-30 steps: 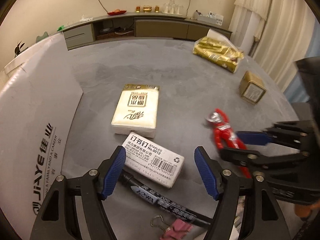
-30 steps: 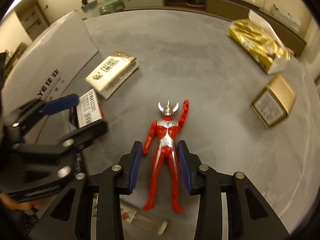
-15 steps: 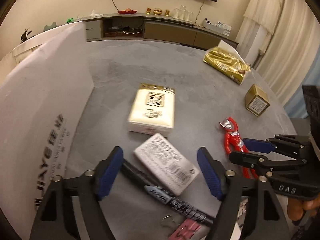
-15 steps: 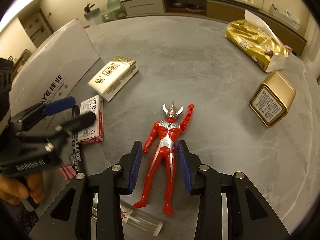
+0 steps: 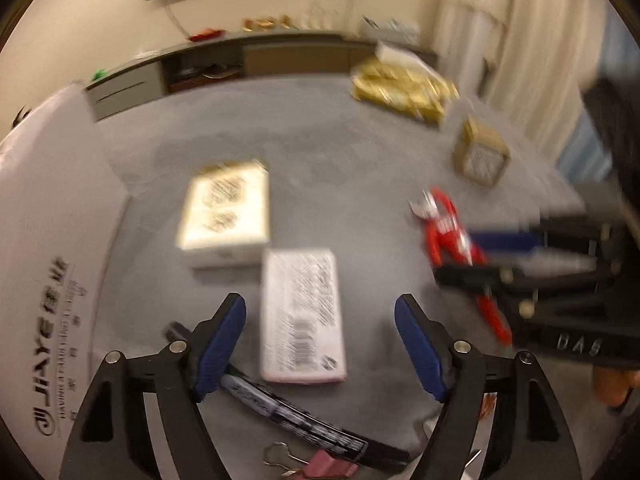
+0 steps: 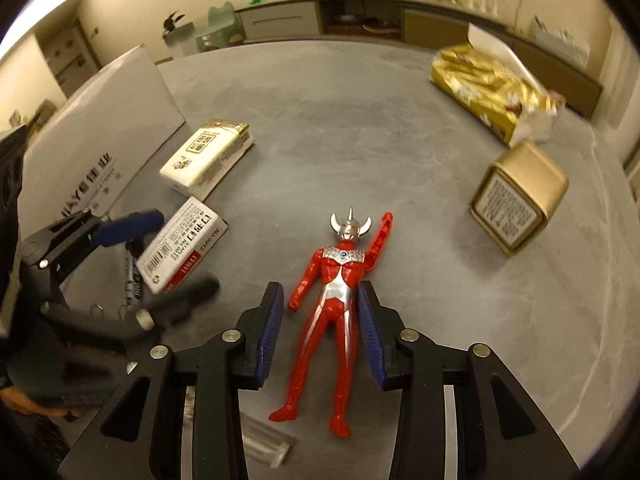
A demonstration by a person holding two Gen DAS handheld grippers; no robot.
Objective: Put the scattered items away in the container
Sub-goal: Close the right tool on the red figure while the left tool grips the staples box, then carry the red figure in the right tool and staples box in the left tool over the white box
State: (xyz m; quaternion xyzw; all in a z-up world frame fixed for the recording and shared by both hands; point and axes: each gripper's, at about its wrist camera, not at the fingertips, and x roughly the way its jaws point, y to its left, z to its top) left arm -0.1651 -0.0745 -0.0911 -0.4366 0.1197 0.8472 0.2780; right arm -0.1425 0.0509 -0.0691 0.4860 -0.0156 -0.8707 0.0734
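**Inspector:** Assessing progress: nothing reads as tidied yet. Taking the white cardboard box [image 6: 100,128] as the container and landmark, its inside is not shown, and every item still lies on the grey table [image 6: 360,112].

**Clerk:** Order them outward from the box?

**Inspector:** Just beside it, the black marker [image 5: 288,412] and pink binder clip [image 5: 328,470]; next out the staple box [image 5: 302,316], with the tissue pack [image 6: 208,156] close by the box wall. Farther off, the red toy figure [image 6: 336,304]; well away, the gold tin [image 6: 520,200]; farthest, the gold tissue bag [image 6: 488,88].

**Clerk:** The grippers?

**Inspector:** The left gripper [image 5: 320,344] is spread wide, holding nothing, fingers either side of the staple box. The right gripper [image 6: 320,332] is partly open, straddling the figure's legs; no contact is evident.

**Clerk:** Against half a second ago?

**Inspector:** The left has swung round, so the staple box now sits square between its fingers, not angled; that view is motion-blurred. The right has barely shifted, its gap unchanged
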